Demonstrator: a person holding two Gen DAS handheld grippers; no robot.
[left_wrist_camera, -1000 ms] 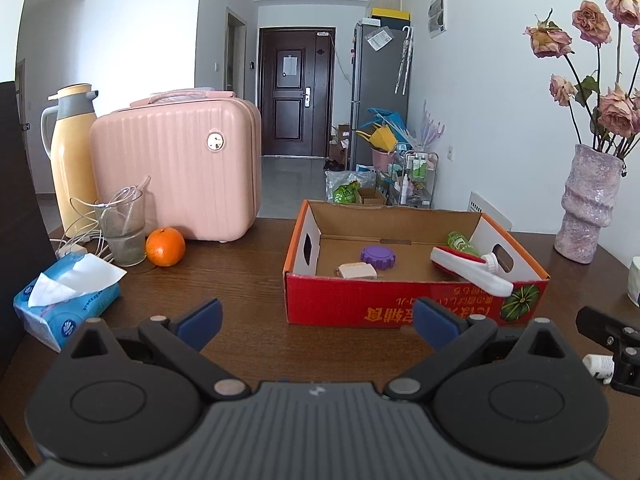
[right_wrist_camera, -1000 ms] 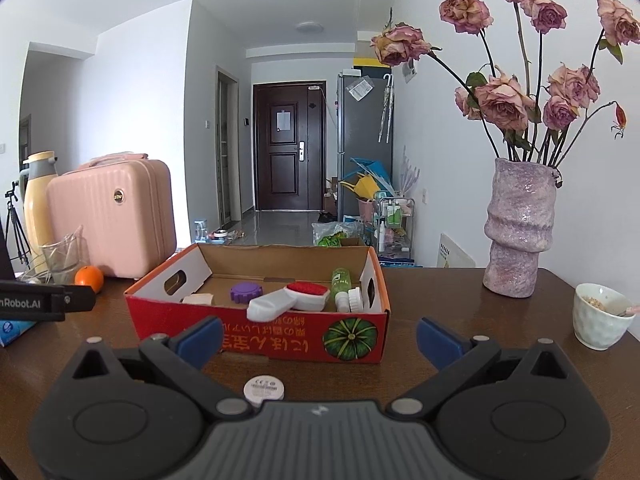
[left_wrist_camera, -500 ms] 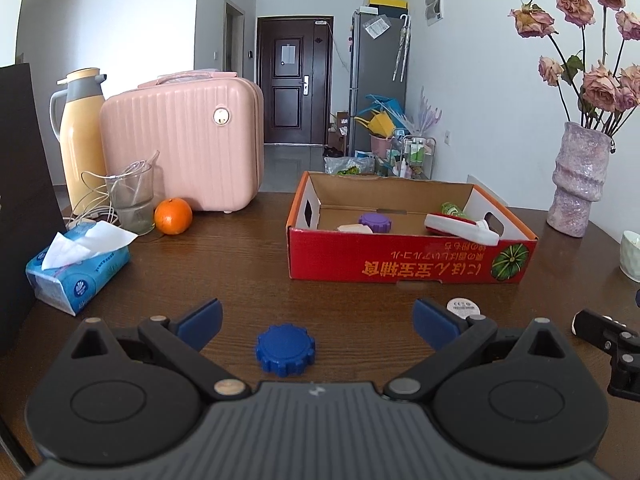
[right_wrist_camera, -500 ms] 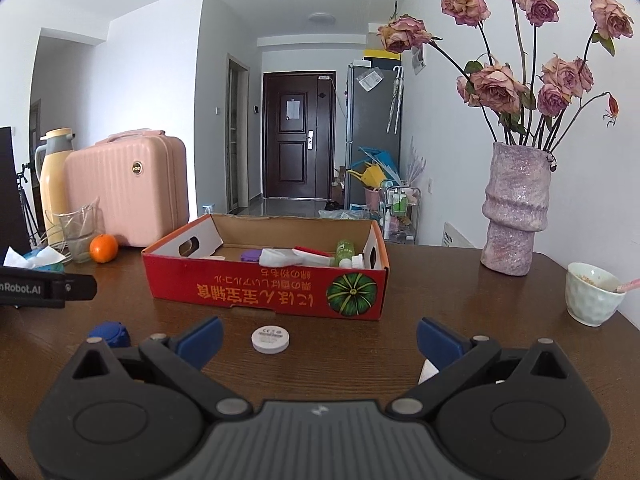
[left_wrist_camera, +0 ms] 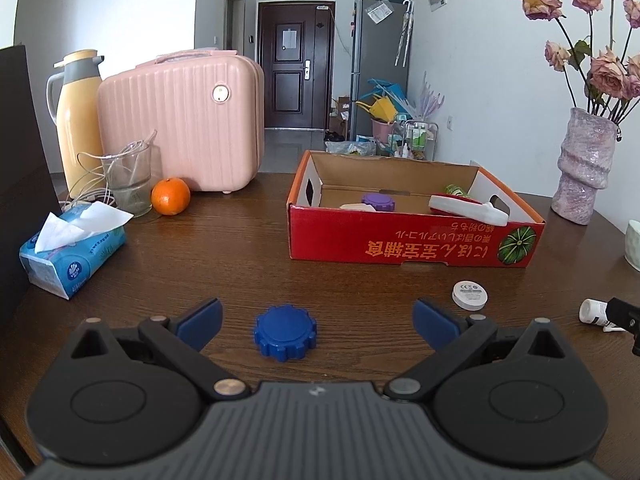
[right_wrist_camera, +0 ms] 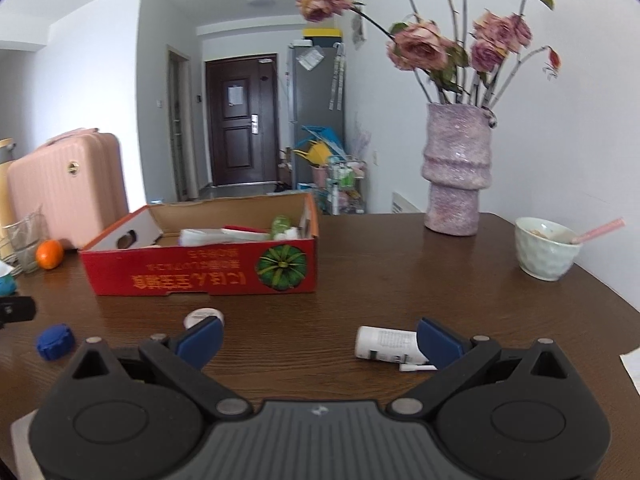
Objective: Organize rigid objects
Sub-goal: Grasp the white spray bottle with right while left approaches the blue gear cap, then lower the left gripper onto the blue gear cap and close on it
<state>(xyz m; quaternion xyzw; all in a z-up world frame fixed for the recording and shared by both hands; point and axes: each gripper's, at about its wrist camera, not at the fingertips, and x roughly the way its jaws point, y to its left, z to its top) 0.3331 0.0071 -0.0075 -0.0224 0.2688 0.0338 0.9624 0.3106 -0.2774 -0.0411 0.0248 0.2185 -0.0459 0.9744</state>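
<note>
A red cardboard box (left_wrist_camera: 412, 240) stands open on the brown table and holds a purple cap (left_wrist_camera: 378, 201), a white brush (left_wrist_camera: 466, 209) and a green item. A blue gear-shaped cap (left_wrist_camera: 285, 332) lies on the table between the fingers of my open left gripper (left_wrist_camera: 318, 322). A white round disc (left_wrist_camera: 470, 295) lies in front of the box. A small white bottle (right_wrist_camera: 386, 345) lies on its side by the right finger of my open right gripper (right_wrist_camera: 320, 336). The box (right_wrist_camera: 200, 276), the disc (right_wrist_camera: 200, 315) and the blue cap (right_wrist_camera: 55, 341) also show in the right wrist view.
A tissue pack (left_wrist_camera: 74, 256), a glass with cables (left_wrist_camera: 128, 184), an orange (left_wrist_camera: 170, 196), a pink case (left_wrist_camera: 184, 128) and a yellow flask (left_wrist_camera: 78, 120) stand at the left. A vase with roses (right_wrist_camera: 456, 172) and a bowl (right_wrist_camera: 546, 248) stand at the right.
Both grippers have pulled back from the box and dropped toward the table. The blue cap has come between the left fingers, and the white bottle has come into the right wrist view.
</note>
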